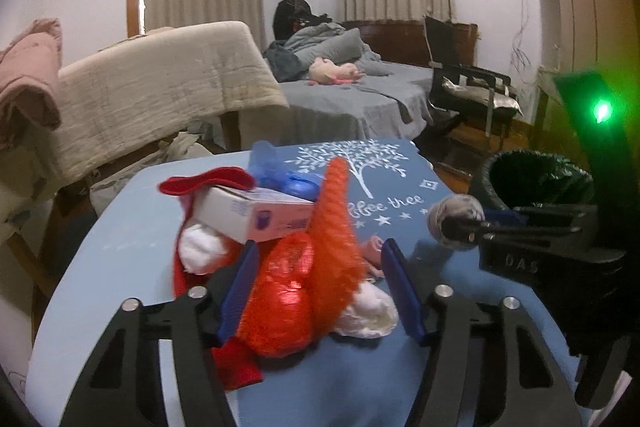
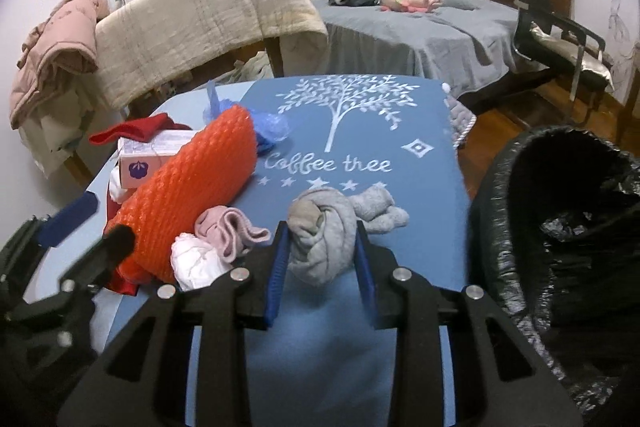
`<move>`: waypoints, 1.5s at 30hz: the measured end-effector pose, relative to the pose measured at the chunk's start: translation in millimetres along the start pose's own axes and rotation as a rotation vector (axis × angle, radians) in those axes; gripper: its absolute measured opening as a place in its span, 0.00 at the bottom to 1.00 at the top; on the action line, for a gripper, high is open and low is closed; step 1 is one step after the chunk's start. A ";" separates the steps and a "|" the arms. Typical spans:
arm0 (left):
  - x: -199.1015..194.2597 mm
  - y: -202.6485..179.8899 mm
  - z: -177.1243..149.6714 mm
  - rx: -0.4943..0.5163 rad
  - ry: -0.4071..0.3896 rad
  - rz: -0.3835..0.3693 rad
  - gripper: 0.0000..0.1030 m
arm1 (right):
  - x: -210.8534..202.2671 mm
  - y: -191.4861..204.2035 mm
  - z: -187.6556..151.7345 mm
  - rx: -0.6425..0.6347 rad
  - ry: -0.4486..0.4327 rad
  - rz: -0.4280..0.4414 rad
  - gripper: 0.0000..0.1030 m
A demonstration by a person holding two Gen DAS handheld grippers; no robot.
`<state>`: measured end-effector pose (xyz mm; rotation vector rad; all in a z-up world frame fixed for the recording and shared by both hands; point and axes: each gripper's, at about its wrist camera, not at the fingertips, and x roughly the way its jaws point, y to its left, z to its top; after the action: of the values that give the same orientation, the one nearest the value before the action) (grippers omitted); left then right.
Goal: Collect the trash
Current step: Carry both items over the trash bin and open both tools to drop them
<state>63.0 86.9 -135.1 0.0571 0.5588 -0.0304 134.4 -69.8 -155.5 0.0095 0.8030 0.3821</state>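
Observation:
A pile of trash lies on the blue table (image 1: 120,267): an orange foam net (image 1: 334,227), a shiny red wrapper (image 1: 280,307), a white-pink carton (image 1: 256,213), white tissue wads (image 1: 368,315), blue plastic (image 1: 280,171) and red cloth (image 1: 208,181). My left gripper (image 1: 318,255) is open, its blue pads either side of the red wrapper and net. My right gripper (image 2: 322,239) is shut on a grey balled sock (image 2: 320,235), held just above the table. The sock also shows in the left wrist view (image 1: 454,219). A black-lined trash bin (image 2: 560,227) stands right of the table.
A pink sock (image 2: 228,231) and a white wad (image 2: 196,259) lie beside the net (image 2: 192,195). A blue "Coffee tree" mat (image 2: 360,131) covers the table. Behind are a blanket-draped chair (image 2: 208,15), a bed (image 2: 420,27) and a black chair (image 2: 560,39).

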 end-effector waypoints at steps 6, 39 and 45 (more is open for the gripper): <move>12.8 -17.2 1.9 0.053 0.008 0.022 0.25 | -6.7 -6.5 0.6 0.013 -0.010 -0.007 0.29; 6.2 -169.2 98.3 0.064 -0.155 -0.341 0.12 | -136.4 -172.7 1.8 0.183 -0.227 -0.307 0.30; 23.6 -218.1 95.4 0.094 -0.103 -0.425 0.12 | -141.7 -214.8 -20.1 0.229 -0.203 -0.376 0.30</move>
<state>123.7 -137.1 -76.9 0.0273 0.4581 -0.4716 101.9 -320.4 -103.0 0.1080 0.6266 -0.0675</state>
